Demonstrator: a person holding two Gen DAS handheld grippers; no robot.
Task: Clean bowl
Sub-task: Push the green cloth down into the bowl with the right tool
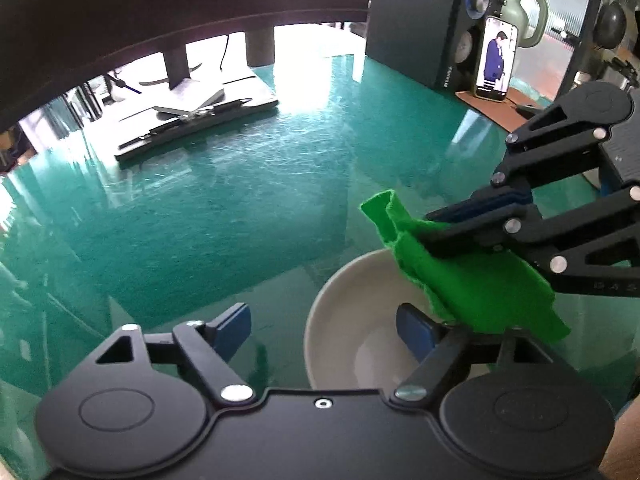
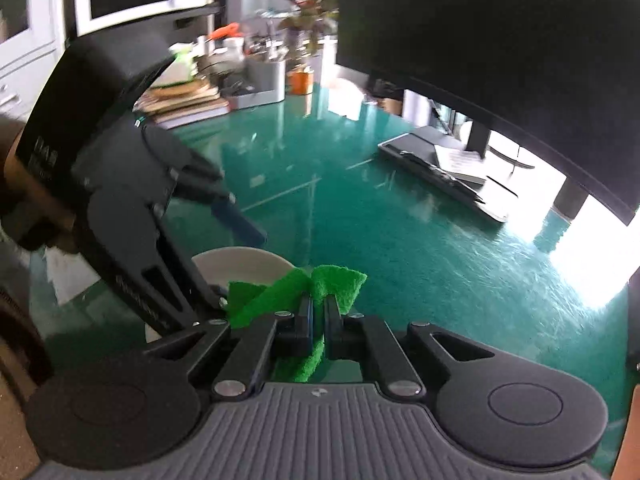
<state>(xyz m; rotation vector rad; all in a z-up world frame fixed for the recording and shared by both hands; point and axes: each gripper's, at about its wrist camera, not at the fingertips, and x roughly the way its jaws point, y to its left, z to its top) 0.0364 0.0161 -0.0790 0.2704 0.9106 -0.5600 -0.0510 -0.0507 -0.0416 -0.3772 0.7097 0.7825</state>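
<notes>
A white bowl (image 1: 344, 320) stands on the green table, low in the left wrist view. My left gripper (image 1: 324, 332) is open, with its right finger inside the bowl and its left finger outside the rim. My right gripper (image 2: 318, 316) is shut on a green scouring cloth (image 2: 336, 280) and holds it over the bowl's right rim; the cloth also shows in the left wrist view (image 1: 472, 284). In the right wrist view the bowl (image 2: 240, 264) lies partly behind the left gripper.
A black keyboard (image 1: 200, 120) lies under a dark monitor (image 1: 160, 12) at the back. A black speaker (image 1: 420, 28) and a phone (image 1: 496, 60) stand at the back right. Books (image 2: 188, 100) and a plant pot (image 2: 300, 80) stand on the table's far side.
</notes>
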